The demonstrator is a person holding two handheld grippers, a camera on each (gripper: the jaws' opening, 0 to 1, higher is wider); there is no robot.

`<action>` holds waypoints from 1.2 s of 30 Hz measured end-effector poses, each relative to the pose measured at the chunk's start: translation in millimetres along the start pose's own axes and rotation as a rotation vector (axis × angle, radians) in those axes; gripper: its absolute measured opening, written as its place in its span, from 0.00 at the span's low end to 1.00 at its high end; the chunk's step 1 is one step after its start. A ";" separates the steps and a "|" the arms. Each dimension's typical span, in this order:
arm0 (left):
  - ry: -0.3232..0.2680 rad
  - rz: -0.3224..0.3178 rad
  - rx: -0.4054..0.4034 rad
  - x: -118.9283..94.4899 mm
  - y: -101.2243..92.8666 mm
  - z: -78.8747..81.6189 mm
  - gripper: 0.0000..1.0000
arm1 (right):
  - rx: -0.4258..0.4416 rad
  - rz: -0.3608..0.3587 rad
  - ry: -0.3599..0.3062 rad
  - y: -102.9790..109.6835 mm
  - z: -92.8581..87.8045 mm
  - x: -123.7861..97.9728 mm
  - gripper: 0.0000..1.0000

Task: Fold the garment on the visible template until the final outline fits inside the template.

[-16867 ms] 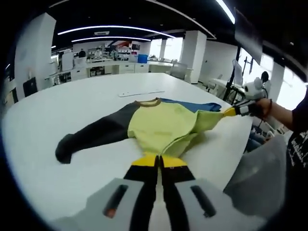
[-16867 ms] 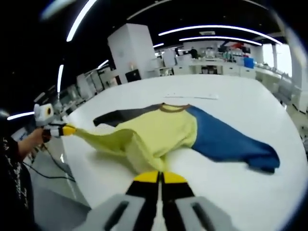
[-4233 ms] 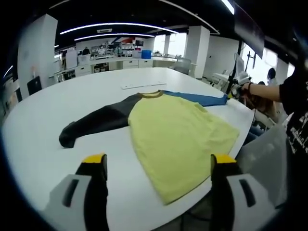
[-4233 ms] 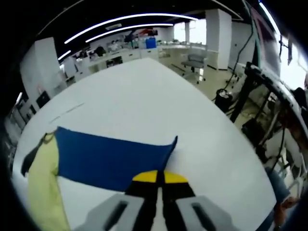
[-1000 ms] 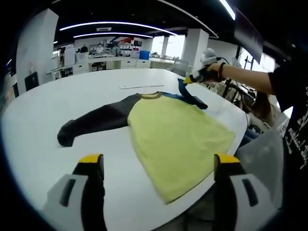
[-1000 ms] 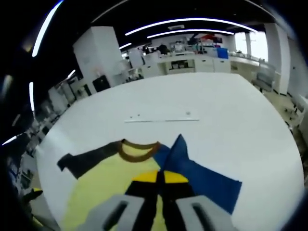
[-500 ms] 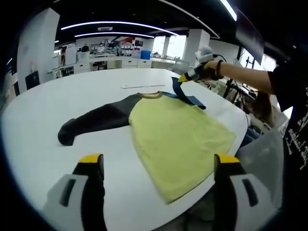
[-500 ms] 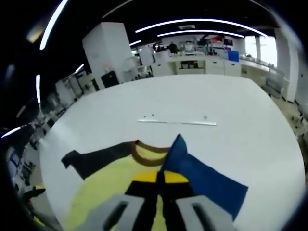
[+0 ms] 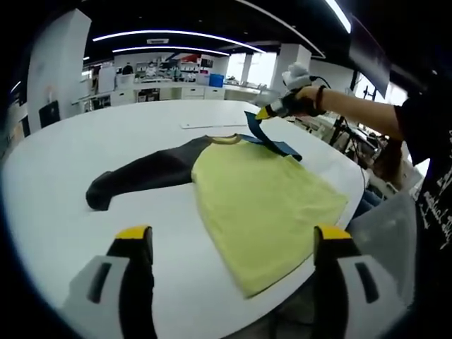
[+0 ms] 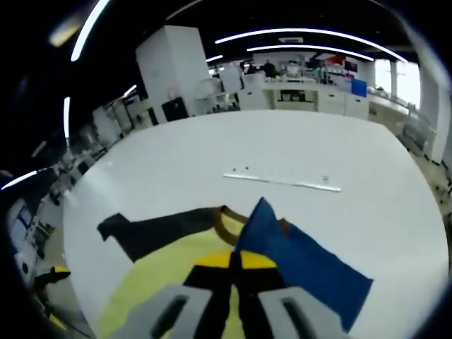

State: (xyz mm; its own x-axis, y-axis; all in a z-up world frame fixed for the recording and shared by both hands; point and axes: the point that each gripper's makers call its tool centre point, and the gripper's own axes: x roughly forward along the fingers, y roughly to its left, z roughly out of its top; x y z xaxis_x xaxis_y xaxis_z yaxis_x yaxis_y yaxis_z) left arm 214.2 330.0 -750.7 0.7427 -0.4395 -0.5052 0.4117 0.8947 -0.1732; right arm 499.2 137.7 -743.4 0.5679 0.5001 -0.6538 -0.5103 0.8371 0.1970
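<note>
Sleeve folding is the step we judge to be in hand: our right gripper (image 10: pixel 234 263) is clamped on the cuff of the blue sleeve (image 10: pixel 296 265) and holds it raised above the shirt's neckline. The next move, we think, calls for carrying that cuff across the yellow body (image 9: pixel 265 205) and laying it flat, so the sleeve lies within the shirt's outline rather than sticking out.

Going left to right in the left gripper view: the dark sleeve (image 9: pixel 141 178) lies stretched out on the white tabletop (image 9: pixel 56 191), untouched; the yellow body lies flat beside it, its lower corner close to the tabletop's near edge; beyond it the blue sleeve rises from the shoulder to the right gripper (image 9: pixel 263 113), held in a hand (image 9: pixel 304 99).

Our left gripper (image 9: pixel 233 244) hangs back near the tabletop's edge, jaws spread wide, holding and touching nothing.

A thin pale strip (image 10: pixel 282 182) lies on the tabletop past the collar. We cannot tell whether it marks the template, and we make out no other outline.
</note>
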 end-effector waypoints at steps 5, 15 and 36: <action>-0.005 -0.001 -0.006 -0.3 0.1 0.1 0.92 | -0.027 0.018 0.011 12.1 0.6 6.9 0.00; 0.008 0.005 -0.012 -1.8 2.7 -4.6 0.91 | -0.068 0.053 0.015 40.4 4.1 15.2 0.00; 0.016 0.006 -0.015 -1.0 2.0 -6.3 0.91 | -0.154 0.120 0.035 81.8 2.9 20.6 0.00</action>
State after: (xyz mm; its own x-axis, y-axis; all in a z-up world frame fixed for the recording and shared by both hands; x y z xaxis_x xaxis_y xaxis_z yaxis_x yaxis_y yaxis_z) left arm 211.0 332.7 -755.8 0.7364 -0.4330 -0.5198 0.3994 0.8984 -0.1825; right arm 471.0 217.1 -738.6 0.4761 0.5837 -0.6578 -0.6669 0.7272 0.1626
